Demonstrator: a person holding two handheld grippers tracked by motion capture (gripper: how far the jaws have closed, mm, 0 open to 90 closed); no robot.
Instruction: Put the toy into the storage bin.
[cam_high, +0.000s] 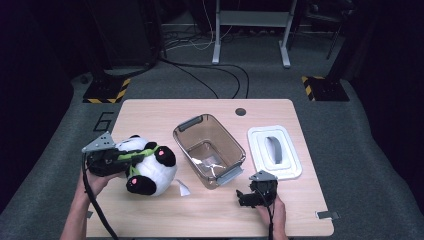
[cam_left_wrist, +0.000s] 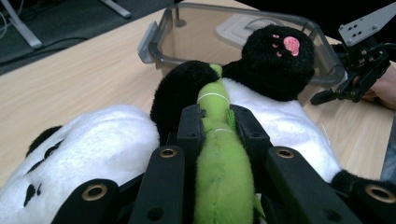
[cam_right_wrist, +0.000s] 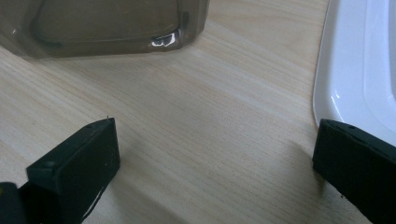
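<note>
The panda plush (cam_high: 147, 167) lies on its side on the wooden table (cam_high: 210, 210), just to the left of the clear storage bin (cam_high: 210, 148), which serves here as the landmark. The left gripper (cam_left_wrist: 215, 122) has its 2 black jaws clenched on the green bamboo stalk (cam_left_wrist: 219, 154) sewn against the panda's chest, with the soft green fabric bulging between them. The toy looks light, soft and squashy, so it should deform rather than slip, and nothing about it seems fragile. The bamboo is a fair handle, but being a narrow stitched-on piece it may let the body swing or sag under it; a limb or a pinch of the round white belly would likely hold the body steadier. The bin stands open and looks rigid and smooth-walled, with grey latches at both ends. Its white lid (cam_high: 275, 151) lies flat on the table just to the right of the bin. The right gripper (cam_high: 250, 196) sits in front of the bin's near right corner, its jaws spread wide over bare wood and holding nothing. A large 6 (cam_high: 103, 121) is marked at the table's edge, to the left of the bin; no other writing or brand can be read.
</note>
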